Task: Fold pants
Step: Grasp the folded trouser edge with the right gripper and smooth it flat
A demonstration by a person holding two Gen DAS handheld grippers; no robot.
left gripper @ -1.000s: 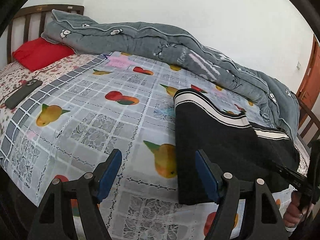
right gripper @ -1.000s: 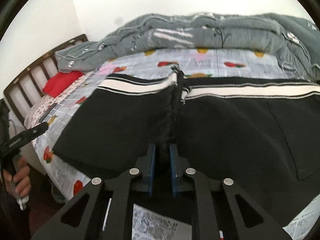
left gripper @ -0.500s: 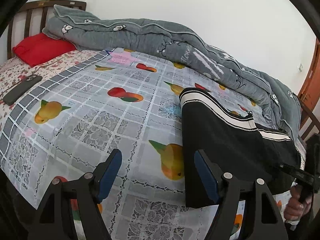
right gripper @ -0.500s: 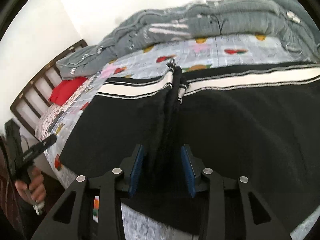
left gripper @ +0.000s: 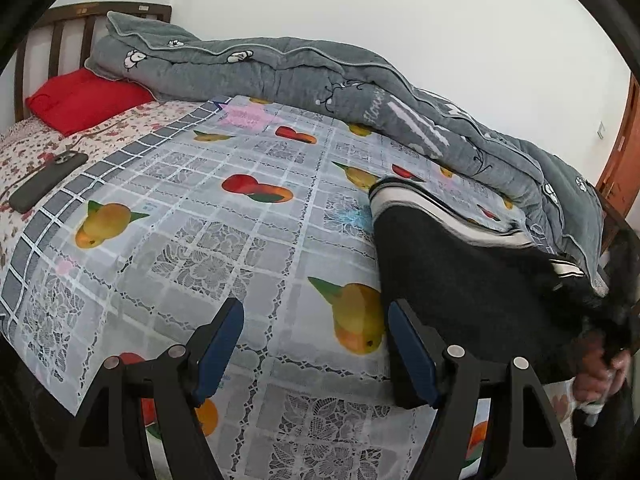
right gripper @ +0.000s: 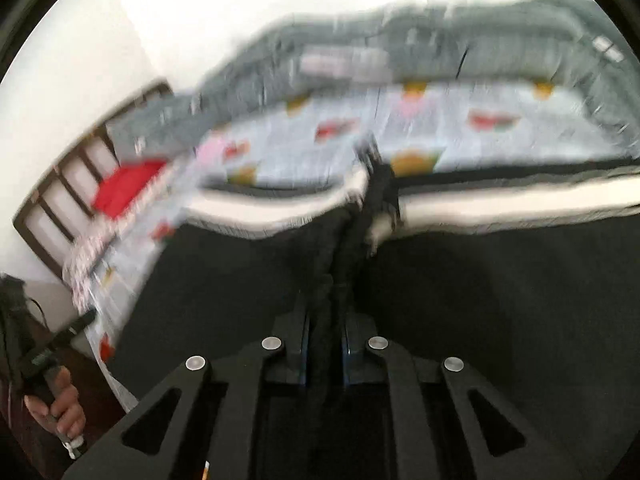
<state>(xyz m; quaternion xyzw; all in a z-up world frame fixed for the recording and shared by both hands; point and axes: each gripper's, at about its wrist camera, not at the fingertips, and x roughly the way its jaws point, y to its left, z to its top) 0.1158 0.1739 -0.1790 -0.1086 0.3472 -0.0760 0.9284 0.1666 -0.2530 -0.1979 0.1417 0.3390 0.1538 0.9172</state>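
Observation:
Black pants [left gripper: 460, 280] with a white-striped waistband lie on the right part of the bed. My left gripper [left gripper: 316, 352] is open and empty above the fruit-print sheet, its right finger just beside the pants' left edge. In the blurred right wrist view, my right gripper [right gripper: 326, 344] is shut on a raised ridge of the black pants [right gripper: 480, 300] at their near edge. The waistband [right gripper: 280, 208] runs across the far side.
A grey quilt [left gripper: 360, 92] is bunched along the far side of the bed by the wall. A red pillow [left gripper: 84, 100] and a dark phone [left gripper: 48, 184] lie at the left near the wooden headboard [left gripper: 60, 28]. A wooden door [left gripper: 624, 152] stands at the right.
My right gripper opened slightly half a second ago and has closed again on the pants fold, lifting it. The pants' right side has bunched up. My left gripper drifted slightly.

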